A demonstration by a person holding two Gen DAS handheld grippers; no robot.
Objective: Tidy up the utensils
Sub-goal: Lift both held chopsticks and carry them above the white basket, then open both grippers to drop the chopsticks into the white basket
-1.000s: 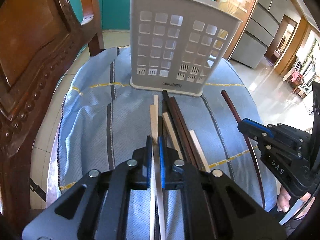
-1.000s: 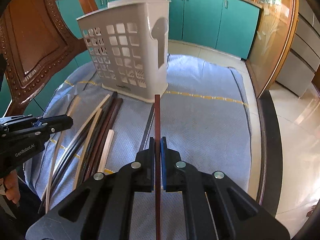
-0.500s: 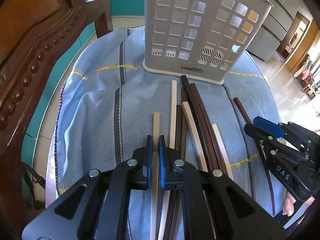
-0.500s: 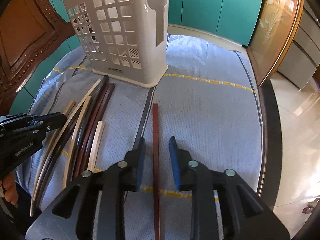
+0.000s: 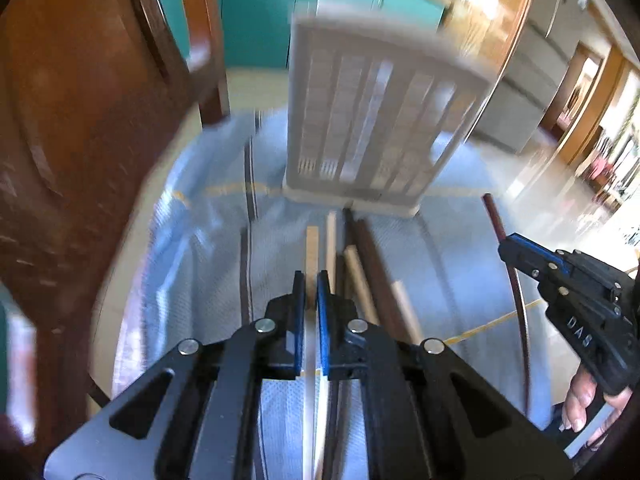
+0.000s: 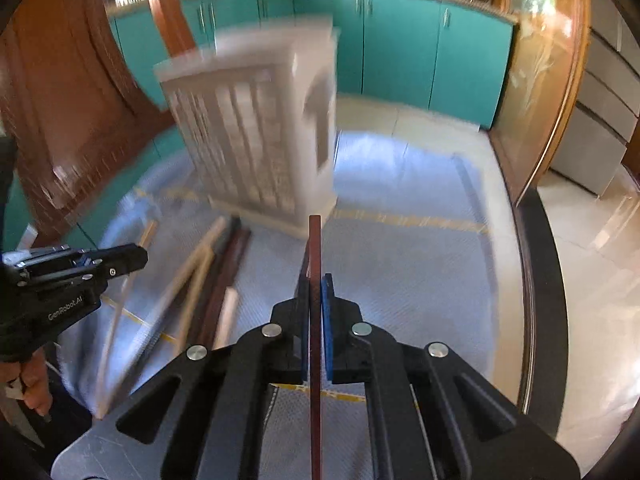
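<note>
A white perforated utensil holder (image 5: 372, 120) (image 6: 256, 136) stands at the far side of a blue cloth (image 5: 200, 264). Several light and dark chopsticks (image 5: 360, 264) (image 6: 216, 280) lie in front of it. My left gripper (image 5: 311, 296) is shut on a light wooden chopstick (image 5: 311, 252) and holds it pointing at the holder. My right gripper (image 6: 316, 300) is shut on a dark red-brown chopstick (image 6: 315, 248), raised above the cloth; it also shows in the left wrist view (image 5: 508, 248). Both views are motion-blurred.
A carved wooden chair (image 5: 80, 128) stands close on the left. Teal cabinets (image 6: 420, 48) line the back wall. The cloth's right edge drops to a tiled floor (image 6: 592, 264).
My right gripper opened half a second ago and has shut on the dark chopstick again, lifting it. My left gripper has risen with the light chopstick. Both cameras are moving fast.
</note>
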